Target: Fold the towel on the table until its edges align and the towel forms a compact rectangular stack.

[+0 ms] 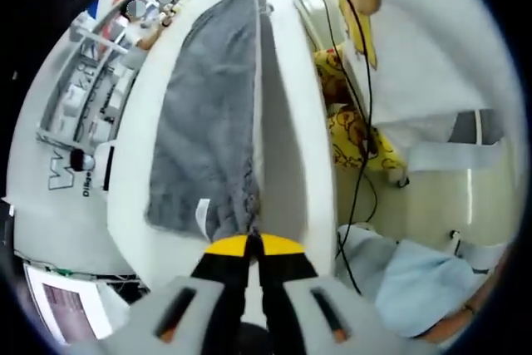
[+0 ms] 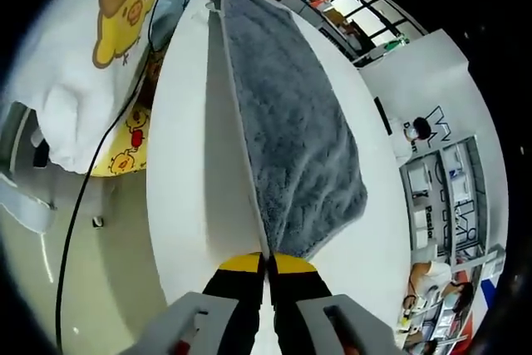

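Grey towel (image 1: 212, 114) stretched taut over white table (image 1: 287, 122) – L gripper (image 1: 253, 243) & R gripper (image 2: 267, 259) each closed, pinching opposite towel corners

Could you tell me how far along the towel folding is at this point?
Early to midway, I'd judge. Done: both grippers are shut on corners at opposite ends of one edge of the grey towel. In hand: the left gripper and right gripper hold that edge taut above the white table. Left: laying it over, aligning edges, then folding to a compact stack.
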Motion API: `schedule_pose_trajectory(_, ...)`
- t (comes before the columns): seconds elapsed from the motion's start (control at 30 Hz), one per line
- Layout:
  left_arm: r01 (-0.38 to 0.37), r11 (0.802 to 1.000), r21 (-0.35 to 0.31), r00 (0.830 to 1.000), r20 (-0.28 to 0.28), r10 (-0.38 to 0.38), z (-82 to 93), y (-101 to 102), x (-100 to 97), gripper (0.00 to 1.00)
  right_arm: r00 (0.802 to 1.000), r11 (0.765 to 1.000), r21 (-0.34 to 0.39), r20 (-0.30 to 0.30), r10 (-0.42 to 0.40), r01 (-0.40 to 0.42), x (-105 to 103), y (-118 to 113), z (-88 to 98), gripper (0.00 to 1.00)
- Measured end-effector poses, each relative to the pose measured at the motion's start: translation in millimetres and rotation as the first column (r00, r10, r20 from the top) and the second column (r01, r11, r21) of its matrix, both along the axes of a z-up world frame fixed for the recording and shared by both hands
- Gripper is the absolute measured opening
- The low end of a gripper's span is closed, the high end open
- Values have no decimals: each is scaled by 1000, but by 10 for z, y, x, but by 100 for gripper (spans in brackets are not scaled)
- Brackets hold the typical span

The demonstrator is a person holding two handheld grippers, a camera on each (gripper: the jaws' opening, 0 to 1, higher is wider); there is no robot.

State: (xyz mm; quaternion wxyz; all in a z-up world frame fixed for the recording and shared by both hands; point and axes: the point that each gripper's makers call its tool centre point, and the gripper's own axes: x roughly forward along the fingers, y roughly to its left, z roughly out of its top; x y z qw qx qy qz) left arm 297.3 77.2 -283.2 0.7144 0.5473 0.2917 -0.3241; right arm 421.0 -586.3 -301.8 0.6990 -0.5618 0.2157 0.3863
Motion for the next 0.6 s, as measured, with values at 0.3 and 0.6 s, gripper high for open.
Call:
schedule_pose_trajectory(0.3,-1,1000,12,997,75,0,253,91,326,5,997,1000,5,72,17,-17,331,117,344,3)
schedule_pose_trajectory(0.6,1,1000,1,992,130,-1,467,127,691,5,992,1000,14,124,21,-22,705,178,599,3)
